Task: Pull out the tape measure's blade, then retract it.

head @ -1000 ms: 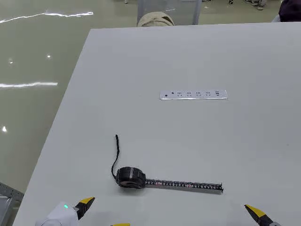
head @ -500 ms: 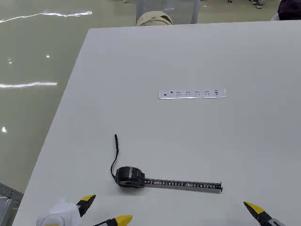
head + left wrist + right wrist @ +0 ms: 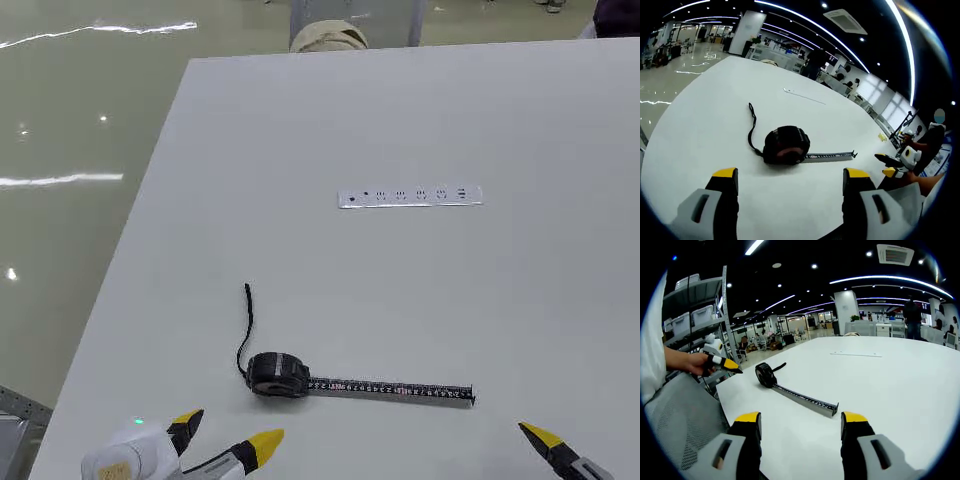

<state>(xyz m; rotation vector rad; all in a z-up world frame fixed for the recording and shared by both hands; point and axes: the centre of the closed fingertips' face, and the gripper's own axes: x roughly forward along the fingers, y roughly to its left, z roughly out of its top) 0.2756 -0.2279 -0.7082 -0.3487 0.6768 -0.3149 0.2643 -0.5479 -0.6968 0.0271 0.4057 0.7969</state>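
The tape measure lies near the front edge of the table, its blade partly out to my right. The case looks hard and compact, good for clamping; the thin blade is springy (likely slick too), best taken at its hook. My left gripper and right gripper hover low, jaws apart, empty.

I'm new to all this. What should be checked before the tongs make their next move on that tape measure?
1. The blade is out of the case: ok, it lies flat on the table.
2. The left tongs are open and face the case: ok.
3. The right tongs are open and face the blade's hooked end: ok.
4. Either tongs grip the tape measure: not ok, both are apart from it.
5. The blade lock is set: cannot tell.
6. The power strip is out of the way: ok.
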